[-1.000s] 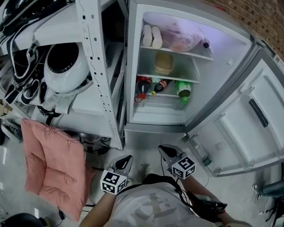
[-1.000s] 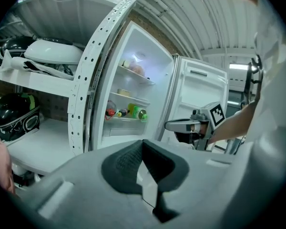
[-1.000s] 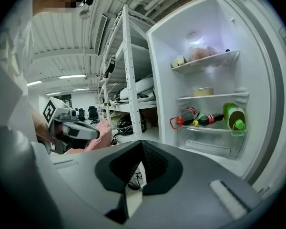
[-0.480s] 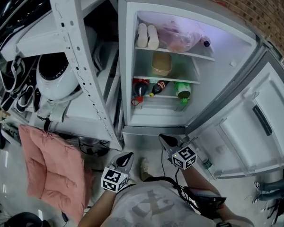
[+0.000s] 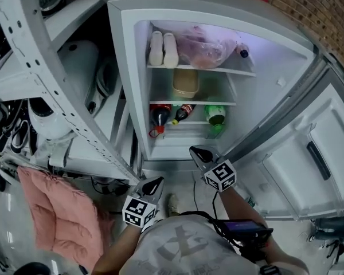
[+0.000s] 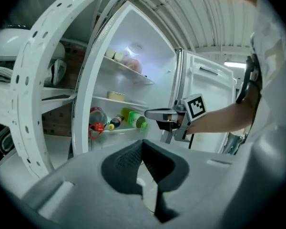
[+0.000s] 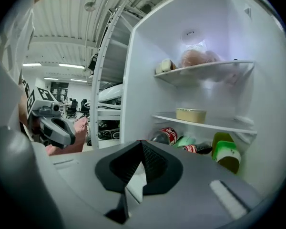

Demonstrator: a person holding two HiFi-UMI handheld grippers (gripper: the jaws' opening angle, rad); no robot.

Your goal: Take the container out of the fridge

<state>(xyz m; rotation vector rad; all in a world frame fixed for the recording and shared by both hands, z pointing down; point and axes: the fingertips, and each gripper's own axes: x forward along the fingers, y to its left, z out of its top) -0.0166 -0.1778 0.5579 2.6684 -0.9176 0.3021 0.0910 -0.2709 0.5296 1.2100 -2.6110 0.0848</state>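
Tan and low, the container (image 5: 185, 83) sits alone on the middle shelf of the open fridge (image 5: 272, 67), in the upper centre of the head view. On the top shelf above it lie two white packs (image 5: 163, 48) at the left and a pink bag (image 5: 202, 49) beside them. On the bottom shelf below it, three bottles lie on their sides. A cola bottle (image 5: 159, 117) with a red cap is at the left, a small bottle (image 5: 182, 112) is next to it, and a green bottle (image 5: 215, 114) is at the right. The door (image 5: 315, 153) stands swung wide at the right of the frame, with a brick wall (image 5: 315, 7) in the upper right corner.

A white metal rack (image 5: 46, 90) fills the left of the frame, and a pink cushion (image 5: 54, 213) lies in the lower left.

Both tongs are low in the head view, outside the fridge and well apart from the container. The right gripper (image 5: 195, 151) points toward the fridge's bottom edge, just right of centre. Its own view shows the jaws closed tip to tip with nothing between them, and the container ahead, right of centre. The left gripper (image 5: 156, 181) is lower and further left, over the floor near the foot of the rack. Its jaws likewise meet at the tips and hold nothing.
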